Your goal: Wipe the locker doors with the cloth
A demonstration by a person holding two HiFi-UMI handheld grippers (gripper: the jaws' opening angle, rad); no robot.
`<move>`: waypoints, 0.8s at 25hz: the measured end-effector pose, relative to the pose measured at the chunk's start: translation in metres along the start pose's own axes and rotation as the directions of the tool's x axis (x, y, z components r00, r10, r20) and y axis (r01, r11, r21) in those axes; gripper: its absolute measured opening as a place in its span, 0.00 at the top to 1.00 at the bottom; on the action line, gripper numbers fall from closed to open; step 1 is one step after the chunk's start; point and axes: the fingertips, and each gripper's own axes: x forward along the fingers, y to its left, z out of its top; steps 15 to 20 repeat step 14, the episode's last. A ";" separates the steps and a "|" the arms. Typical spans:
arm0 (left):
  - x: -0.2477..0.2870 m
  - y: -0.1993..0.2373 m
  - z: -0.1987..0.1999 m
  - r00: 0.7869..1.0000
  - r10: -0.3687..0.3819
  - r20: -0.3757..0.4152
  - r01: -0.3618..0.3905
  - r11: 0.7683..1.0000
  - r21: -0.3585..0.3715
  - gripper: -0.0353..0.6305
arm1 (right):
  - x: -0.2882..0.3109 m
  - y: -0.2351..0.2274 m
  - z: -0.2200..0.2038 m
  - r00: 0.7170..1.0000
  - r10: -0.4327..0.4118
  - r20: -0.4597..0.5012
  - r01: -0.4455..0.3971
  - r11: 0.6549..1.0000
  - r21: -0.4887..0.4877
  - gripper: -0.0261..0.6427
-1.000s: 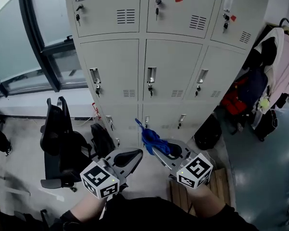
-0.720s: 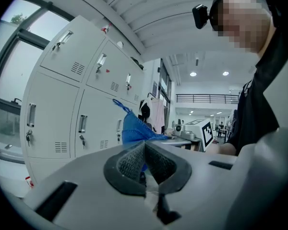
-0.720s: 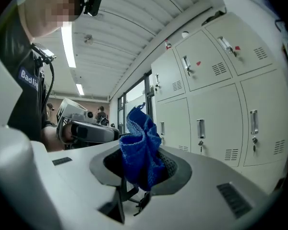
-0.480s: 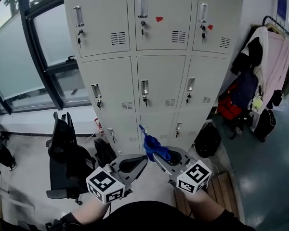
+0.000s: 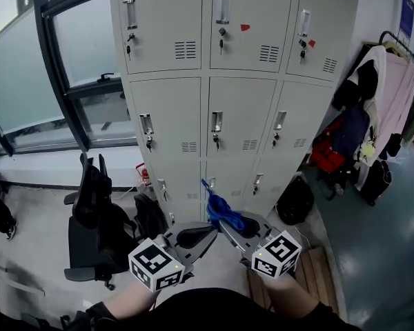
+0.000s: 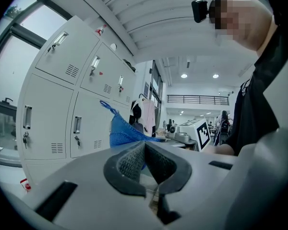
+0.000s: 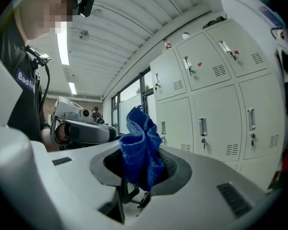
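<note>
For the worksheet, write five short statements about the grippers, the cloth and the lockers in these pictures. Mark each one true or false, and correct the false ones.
1. The right gripper holds the blue cloth. True.
2. The left gripper grips the cloth too. False: its jaws are shut together on nothing.
3. The cloth is pressed against a locker door. False: it is held clear of the lockers, with floor showing between.
4. Keys hang in several locker doors. True.
5. Clothes hang to the left of the lockers. False: the clothes hang to their right.
</note>
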 end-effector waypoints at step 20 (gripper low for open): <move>-0.013 0.005 -0.008 1.000 0.010 0.006 -0.010 0.999 -0.033 0.94 | 0.006 0.004 -0.006 1.000 -0.005 -0.015 0.005 1.000 0.011 0.81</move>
